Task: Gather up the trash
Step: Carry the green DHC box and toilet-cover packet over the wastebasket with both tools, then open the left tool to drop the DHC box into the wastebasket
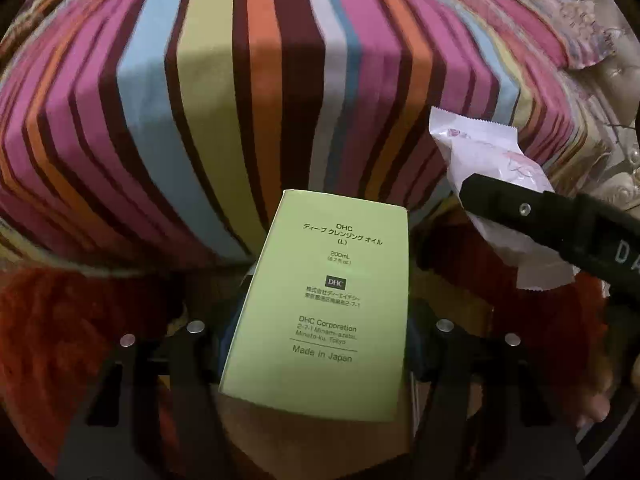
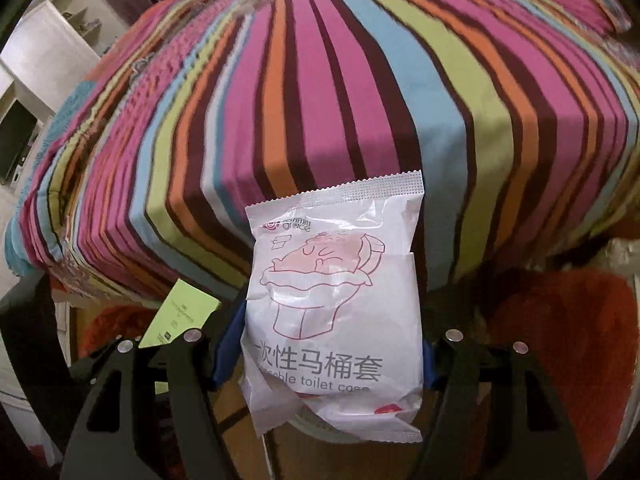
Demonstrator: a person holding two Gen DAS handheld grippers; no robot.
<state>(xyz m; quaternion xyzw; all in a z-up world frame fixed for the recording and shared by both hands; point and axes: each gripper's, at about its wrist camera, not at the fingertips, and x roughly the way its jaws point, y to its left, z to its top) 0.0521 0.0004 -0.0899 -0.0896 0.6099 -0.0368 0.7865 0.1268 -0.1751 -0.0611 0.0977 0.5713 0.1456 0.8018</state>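
My left gripper [image 1: 320,344] is shut on a light green DHC carton [image 1: 320,304], held upright in front of the striped bed. The carton also shows at the lower left of the right wrist view [image 2: 180,320]. My right gripper [image 2: 324,344] is shut on a white plastic toilet-cover packet [image 2: 336,312] with a pink drawing and Chinese text. In the left wrist view the packet [image 1: 488,160] shows at the right, clamped by the right gripper's black finger [image 1: 520,208].
A bed with a striped multicolour cover [image 1: 260,100] fills the view ahead, its edge close in front of both grippers. A red-orange shaggy rug [image 2: 560,320] lies below. White shelving [image 2: 48,52] stands at the far left. An ornate cream headboard [image 1: 608,168] is at the right.
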